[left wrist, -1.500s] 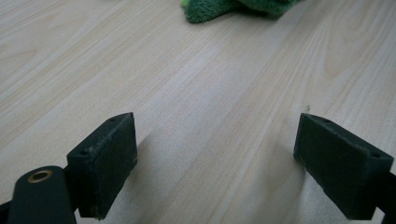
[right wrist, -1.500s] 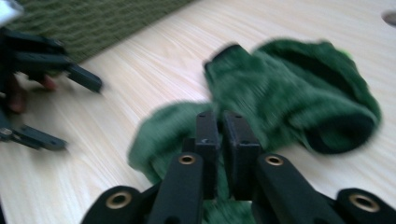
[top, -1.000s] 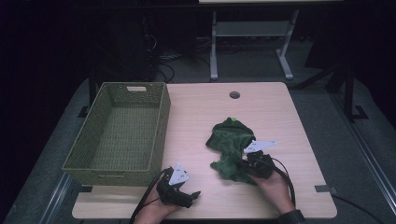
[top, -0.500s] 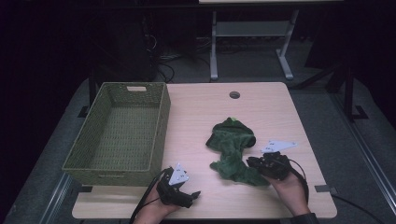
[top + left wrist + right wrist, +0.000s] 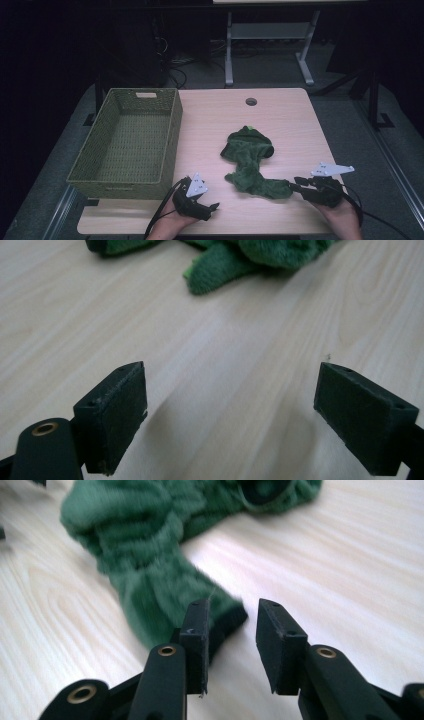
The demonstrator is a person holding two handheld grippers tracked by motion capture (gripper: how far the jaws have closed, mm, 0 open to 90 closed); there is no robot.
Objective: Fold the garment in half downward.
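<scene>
**Green cloth lying stretched on the table as my right tongs are letting go**

Working left to right: the olive-green woven rectangular basket is sitting empty at the table's left side, open top up, probably waiting to receive the cloth. Just right of its near corner, I am resting the left gripper low over the pale wooden tabletop, its jaws spread wide with nothing but bare wood between them; it is idling well short of the fabric. Right of centre, the dark green fleecy cloth is lying rumpled, bunched into a mound at its far end and drawn out into a twisted tail toward my right hand, as though pulled that way to lengthen it. At the far right, my right gripper is sitting at the tip of that tail; its jaws have just been opening and are standing a little apart. The left one is touching the cloth's dark-edged corner, which lies beside it, not gripped. The pile looks soft, thick and creased throughout.
</scene>
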